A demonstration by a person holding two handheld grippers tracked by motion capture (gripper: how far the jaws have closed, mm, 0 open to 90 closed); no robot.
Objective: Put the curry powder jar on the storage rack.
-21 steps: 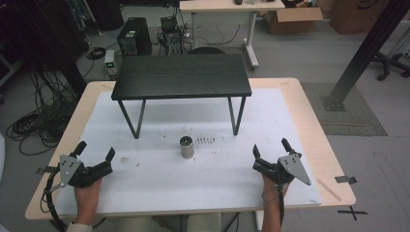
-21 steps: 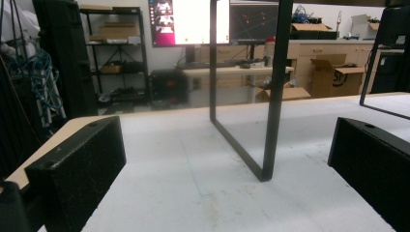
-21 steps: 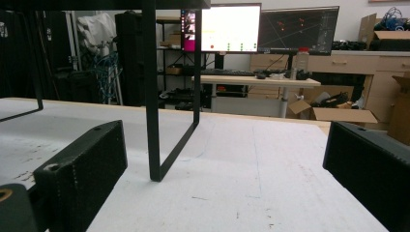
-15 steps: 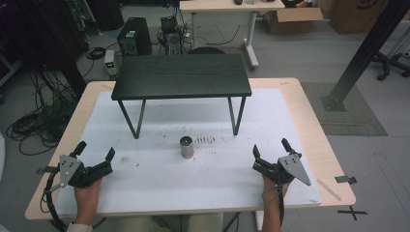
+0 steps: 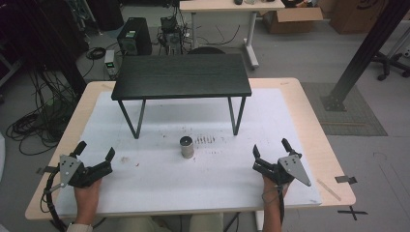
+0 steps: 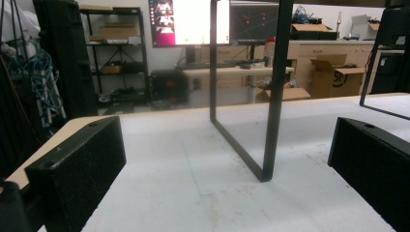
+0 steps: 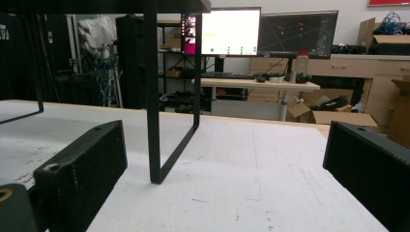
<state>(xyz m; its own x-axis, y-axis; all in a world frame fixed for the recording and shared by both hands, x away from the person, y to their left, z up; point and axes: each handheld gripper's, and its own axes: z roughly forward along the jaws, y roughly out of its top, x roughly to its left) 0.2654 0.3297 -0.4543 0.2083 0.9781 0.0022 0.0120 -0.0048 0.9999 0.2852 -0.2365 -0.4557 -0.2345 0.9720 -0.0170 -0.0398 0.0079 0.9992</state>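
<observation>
While both hands are resting low at the near edge of the table [image 5: 309, 104], the left gripper [image 5: 95, 149] is sitting at the near left corner of the white mat [image 5: 159, 183] with its jaws spread wide and nothing between them. Its own view is confirming this: the two black jaws are standing far apart, with bare mat lying between them and a leg of the small black stand [image 6: 273, 92] rising ahead. The right gripper [image 5: 270, 147] is sitting at the near right of the mat, likewise released, jaws splayed and gripping nothing; its own view is showing open mat between the jaws and another leg of the stand [image 7: 153, 92] beyond.

Between the two grippers, though farther up the mat, the small grey cylinder [image 5: 186, 147] is standing upright, well apart from both. It is sitting just in front of the small black stand [image 5: 181, 76], near a patch of dark smudges [image 5: 205, 140] on the mat. Neither gripper is touching the cylinder or the stand.
</observation>
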